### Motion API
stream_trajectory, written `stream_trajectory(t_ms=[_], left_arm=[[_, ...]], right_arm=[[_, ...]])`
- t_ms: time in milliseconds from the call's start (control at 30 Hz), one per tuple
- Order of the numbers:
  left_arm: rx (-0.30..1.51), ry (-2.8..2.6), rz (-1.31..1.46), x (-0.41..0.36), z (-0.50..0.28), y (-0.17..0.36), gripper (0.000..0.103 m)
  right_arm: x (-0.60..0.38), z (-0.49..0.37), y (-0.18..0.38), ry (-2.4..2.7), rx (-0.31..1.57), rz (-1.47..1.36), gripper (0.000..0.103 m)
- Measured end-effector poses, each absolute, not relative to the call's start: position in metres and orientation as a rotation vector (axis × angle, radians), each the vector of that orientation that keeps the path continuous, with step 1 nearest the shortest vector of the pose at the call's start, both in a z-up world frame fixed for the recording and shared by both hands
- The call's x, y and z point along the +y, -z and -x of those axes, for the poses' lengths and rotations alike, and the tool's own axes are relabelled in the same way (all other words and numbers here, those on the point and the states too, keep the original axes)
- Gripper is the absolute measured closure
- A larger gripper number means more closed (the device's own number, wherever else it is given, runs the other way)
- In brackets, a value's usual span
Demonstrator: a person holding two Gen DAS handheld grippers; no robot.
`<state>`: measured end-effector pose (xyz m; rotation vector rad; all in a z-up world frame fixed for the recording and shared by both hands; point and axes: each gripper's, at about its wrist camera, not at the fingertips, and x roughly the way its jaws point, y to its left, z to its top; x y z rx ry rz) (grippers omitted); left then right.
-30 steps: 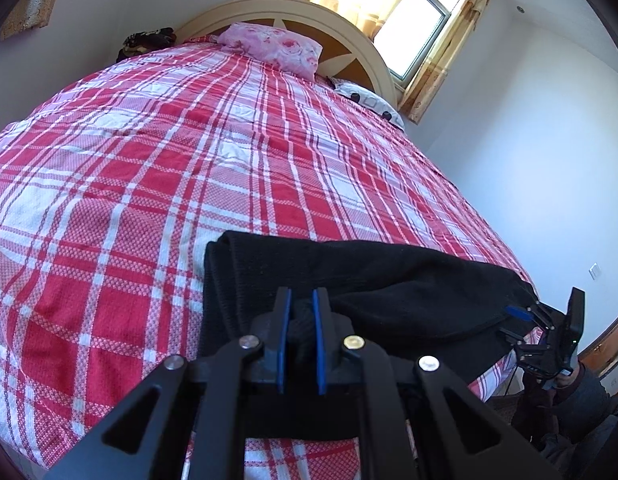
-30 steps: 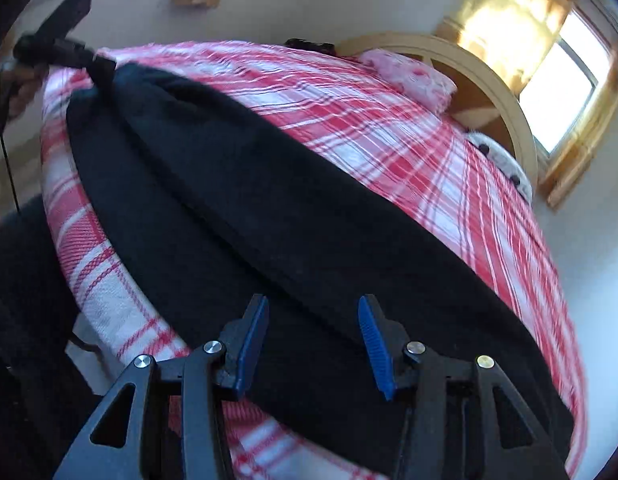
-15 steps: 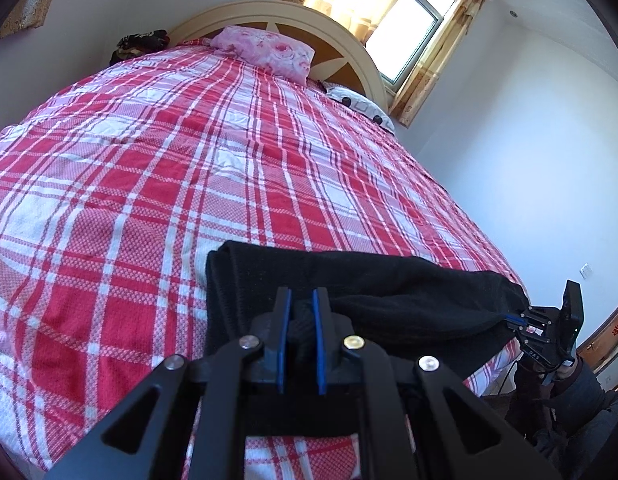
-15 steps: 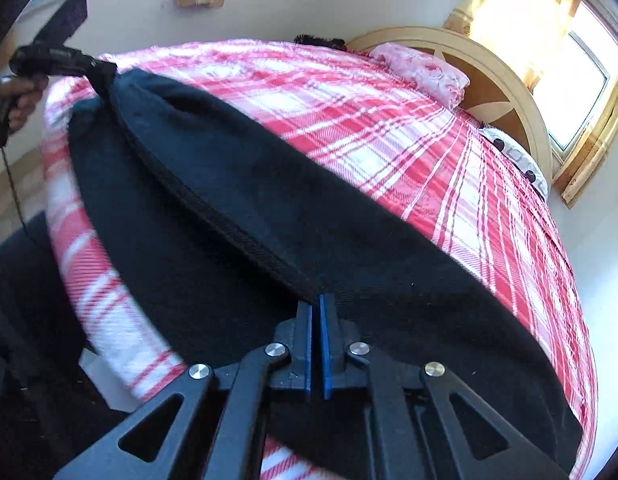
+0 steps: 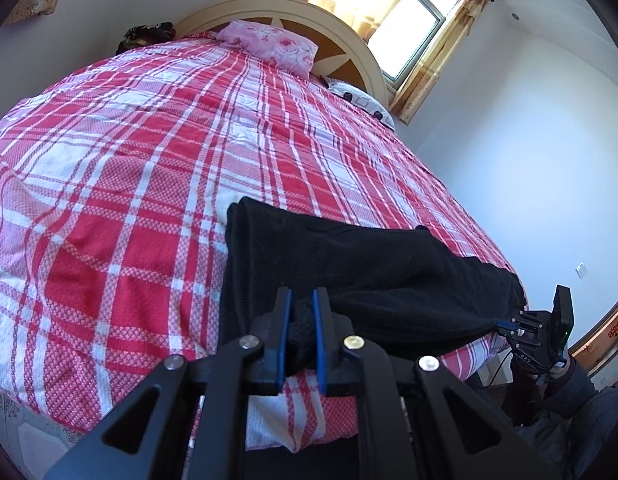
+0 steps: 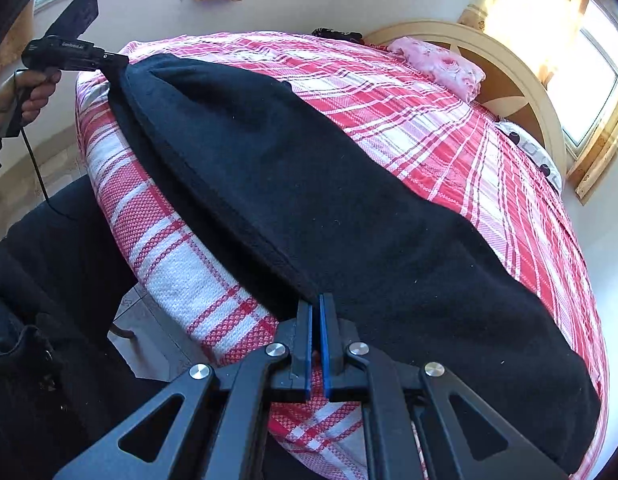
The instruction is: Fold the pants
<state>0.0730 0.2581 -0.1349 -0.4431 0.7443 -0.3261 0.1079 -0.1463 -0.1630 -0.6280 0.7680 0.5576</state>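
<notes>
Bedroom, white walls, sunlit window (image 5: pixel 413 36) with yellowish curtains behind a curved cream headboard (image 5: pixel 341 36). Bed (image 5: pixel 109 184) takes most of both views, covered in a red-and-white plaid sheet. No containers in sight, nothing to report there.

Left to right in my left wrist view: dark bundle (image 5: pixel 147 34) at the far corner of the bed, pink floral pillow (image 5: pixel 269 46) against the headboard, white pillow with dark spots (image 5: pixel 363 100) beside it.

Black pants (image 5: pixel 369 272) lie at the near edge of the bed, flat on the sheet, lengthwise doubled. Long axis runs along the foot edge, side to side between my two hands, not toward the headboard. Near side of the cloth is lifted a little and pulled taut.

My left gripper (image 5: pixel 300 320) is clamped on a bunched end of the pants; fabric fills the narrow gap between the blue pads. My right gripper (image 6: pixel 315 328) has its jaws pinched nearly together on the near edge of the pants at the other end. In the right wrist view my left hand (image 6: pixel 31 94) shows at far left, around the handle. Far right of the left view, my right gripper sits at the bed corner. Can't tell waist from cuffs.
</notes>
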Motion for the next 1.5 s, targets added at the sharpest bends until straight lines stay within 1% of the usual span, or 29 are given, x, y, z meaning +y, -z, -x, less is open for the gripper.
stream_trajectory(t_ms=[167, 367, 500, 600, 667, 733, 833, 1033, 1367, 1433, 1500], left_arm=[[0.755, 0.339, 0.437, 0.259, -0.075, 0.144, 0.09], [0.724, 0.355, 0.431, 0.257, -0.063, 0.136, 0.09], [0.742, 0.348, 0.424, 0.258, -0.06, 0.144, 0.09], [0.73, 0.348, 0.41, 0.258, -0.057, 0.146, 0.087], [0.726, 0.333, 0.409, 0.259, -0.057, 0.145, 0.08], [0.726, 0.335, 0.411, 0.26, -0.057, 0.145, 0.08], [0.728, 0.345, 0.421, 0.261, -0.057, 0.146, 0.085], [0.747, 0.334, 0.393, 0.259, -0.06, 0.145, 0.088], [0.76, 0.334, 0.338, 0.265, -0.058, 0.131, 0.089], [0.767, 0.327, 0.301, 0.263, -0.057, 0.134, 0.089], [0.784, 0.317, 0.286, 0.261, -0.059, 0.14, 0.089]], right_arm=[[-0.147, -0.105, 0.172, -0.557, 0.785, 0.64, 0.1], [-0.15, -0.105, 0.168, -0.55, 0.78, 0.613, 0.1], [-0.15, -0.107, 0.174, -0.544, 0.793, 0.615, 0.1], [-0.149, -0.106, 0.175, -0.535, 0.787, 0.618, 0.1], [-0.15, -0.106, 0.175, -0.535, 0.789, 0.614, 0.1], [-0.15, -0.106, 0.174, -0.538, 0.792, 0.611, 0.1], [-0.149, -0.105, 0.171, -0.54, 0.783, 0.601, 0.1], [-0.143, -0.102, 0.171, -0.543, 0.778, 0.619, 0.1], [-0.155, -0.097, 0.153, -0.568, 0.748, 0.536, 0.1], [-0.153, -0.096, 0.156, -0.57, 0.744, 0.538, 0.1], [-0.15, -0.097, 0.168, -0.563, 0.779, 0.571, 0.1]])
